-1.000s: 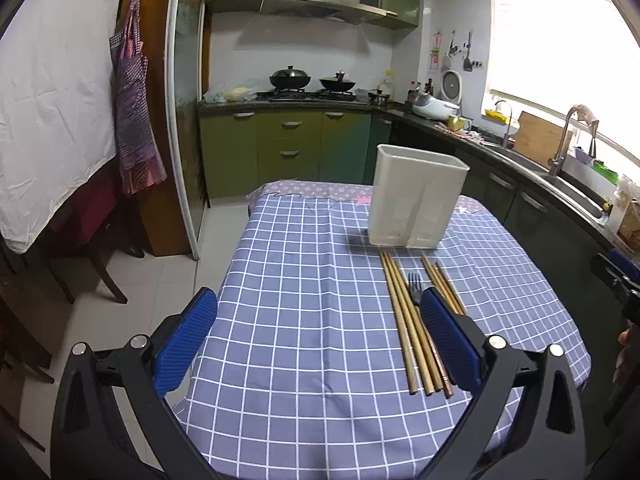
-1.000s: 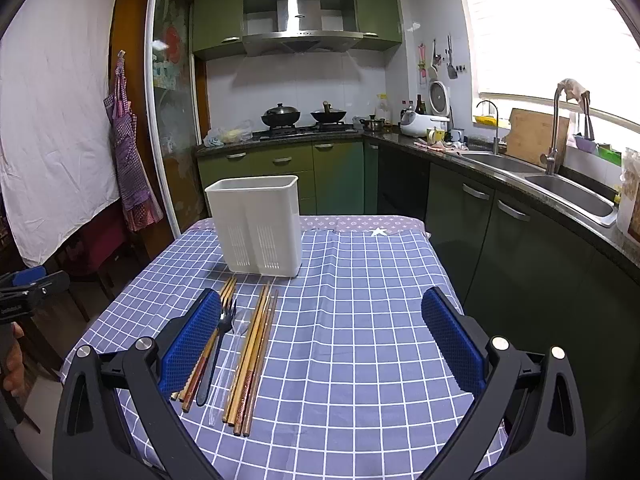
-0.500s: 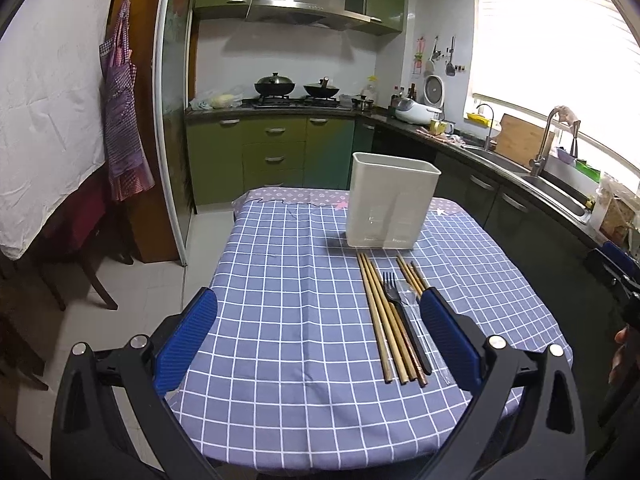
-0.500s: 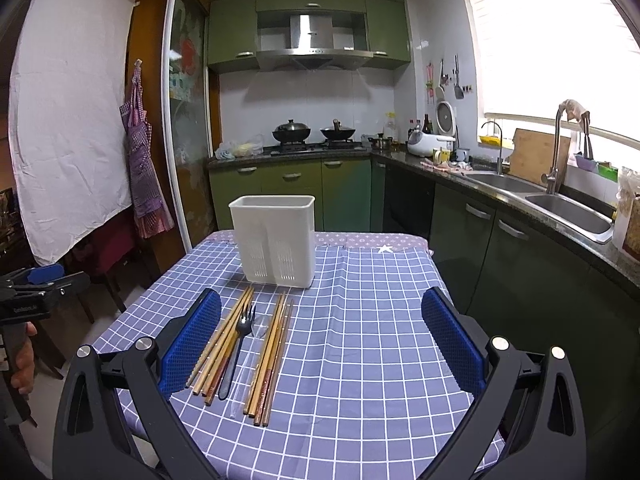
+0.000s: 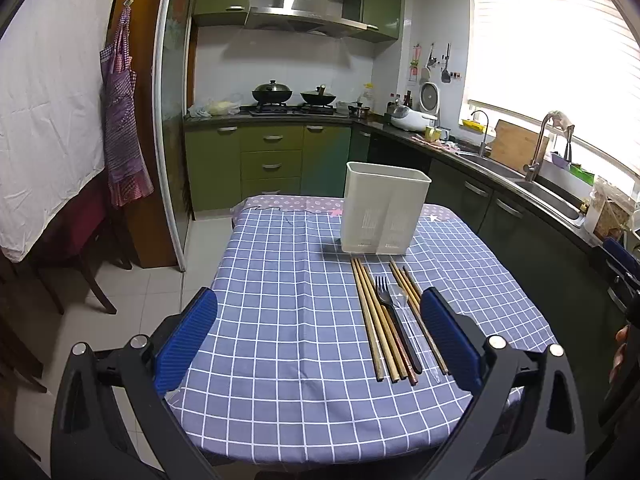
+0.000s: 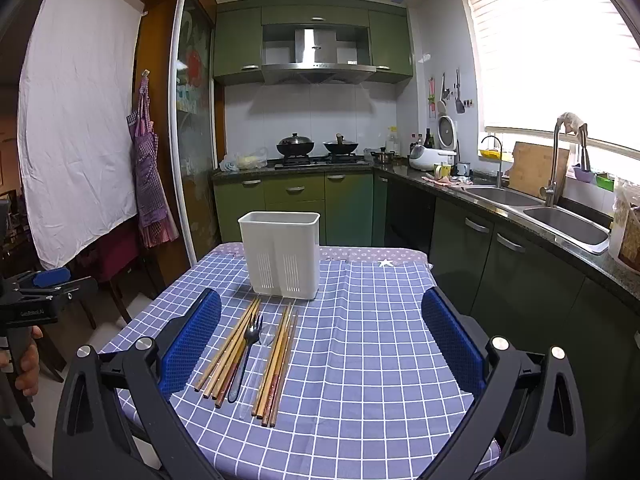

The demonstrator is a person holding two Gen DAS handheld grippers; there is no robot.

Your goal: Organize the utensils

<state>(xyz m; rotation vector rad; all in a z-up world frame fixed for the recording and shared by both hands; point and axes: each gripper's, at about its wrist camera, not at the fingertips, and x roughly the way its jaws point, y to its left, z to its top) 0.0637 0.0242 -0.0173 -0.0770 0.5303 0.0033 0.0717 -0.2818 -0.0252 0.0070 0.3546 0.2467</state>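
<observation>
Both the left gripper (image 5: 318,334) and right gripper (image 6: 320,336) hung spread wide, grasping nothing. Chopsticks (image 6: 228,350), a fork (image 6: 246,350) and a clear spoon (image 6: 260,360) lay just before the white holder (image 6: 282,254).

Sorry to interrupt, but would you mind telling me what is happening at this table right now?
A person is holding a two-finger gripper in each hand, about to tidy utensils. Both the left gripper and the right gripper are open and empty, above the near edge of the checked tablecloth. Nothing has been picked up: the wooden chopsticks, a dark fork and a clear plastic spoon lie side by side on the cloth. The white utensil holder stands upright just beyond them.
</observation>
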